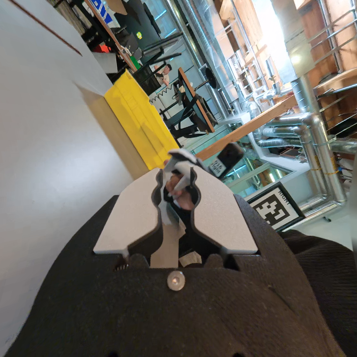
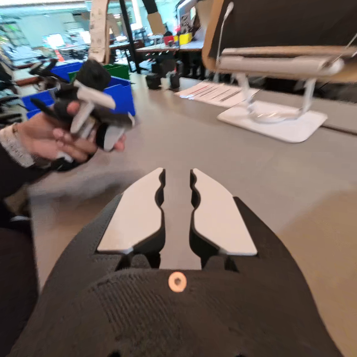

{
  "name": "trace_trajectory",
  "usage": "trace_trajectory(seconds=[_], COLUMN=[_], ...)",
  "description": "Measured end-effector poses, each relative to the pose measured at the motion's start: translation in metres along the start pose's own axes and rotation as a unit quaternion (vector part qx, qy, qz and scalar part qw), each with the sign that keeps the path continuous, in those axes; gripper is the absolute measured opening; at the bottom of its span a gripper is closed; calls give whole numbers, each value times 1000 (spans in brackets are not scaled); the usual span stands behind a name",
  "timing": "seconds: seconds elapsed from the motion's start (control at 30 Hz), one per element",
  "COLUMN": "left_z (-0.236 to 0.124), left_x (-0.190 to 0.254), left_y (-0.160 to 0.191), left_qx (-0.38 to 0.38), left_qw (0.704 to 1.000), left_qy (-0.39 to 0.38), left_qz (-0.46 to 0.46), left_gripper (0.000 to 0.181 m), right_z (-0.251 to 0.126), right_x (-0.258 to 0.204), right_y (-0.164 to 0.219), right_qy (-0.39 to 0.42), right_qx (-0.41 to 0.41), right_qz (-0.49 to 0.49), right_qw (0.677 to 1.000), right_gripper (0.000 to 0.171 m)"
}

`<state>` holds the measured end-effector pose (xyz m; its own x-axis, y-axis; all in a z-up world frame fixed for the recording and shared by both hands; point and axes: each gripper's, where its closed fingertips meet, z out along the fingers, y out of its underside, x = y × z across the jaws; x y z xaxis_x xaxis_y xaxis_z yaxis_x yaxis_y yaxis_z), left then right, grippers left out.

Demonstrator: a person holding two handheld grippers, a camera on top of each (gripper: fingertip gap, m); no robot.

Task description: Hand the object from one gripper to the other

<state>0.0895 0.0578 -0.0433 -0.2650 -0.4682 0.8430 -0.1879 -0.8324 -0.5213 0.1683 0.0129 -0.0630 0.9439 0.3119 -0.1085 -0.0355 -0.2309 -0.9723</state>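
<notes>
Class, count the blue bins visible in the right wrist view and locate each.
2, maybe more hidden: a large blue bin behind the left gripper, and a lower blue bin further left; blur and the hand cover parts.

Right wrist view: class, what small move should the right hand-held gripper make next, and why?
Probably swing left toward the left hand-held gripper. The right hand-held gripper has its jaws open with only bare table between them, and the other is held up well off to its left. The blur hides any object there.

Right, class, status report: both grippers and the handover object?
Left gripper open, nothing gripped. Right gripper open, empty. Object not in view. Nothing seen blocking.
</notes>
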Motion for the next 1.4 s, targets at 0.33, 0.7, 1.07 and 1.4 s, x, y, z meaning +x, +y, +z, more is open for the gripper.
trace_trajectory(seconds=[0.33,0.7,1.07,1.4], left_z=[-245,-415,-407,-408], left_x=[46,-10,-63,-70], left_y=[-166,-96,-3,-1], left_qx=[156,30,-266,-291], left_qw=[857,802,767,746], left_qy=[-401,-582,-583,-598], left_qz=[281,133,44,36], left_gripper=[25,22,32,28], right_z=[-8,-6,-2,-2], right_x=[4,-4,-5,-5], right_y=[-2,-5,1,2], right_qy=[-45,-110,-116,-120], right_qx=[19,37,23,22], right_qz=[69,173,175,183], right_qw=[996,978,977,976], right_gripper=[17,19,19,19])
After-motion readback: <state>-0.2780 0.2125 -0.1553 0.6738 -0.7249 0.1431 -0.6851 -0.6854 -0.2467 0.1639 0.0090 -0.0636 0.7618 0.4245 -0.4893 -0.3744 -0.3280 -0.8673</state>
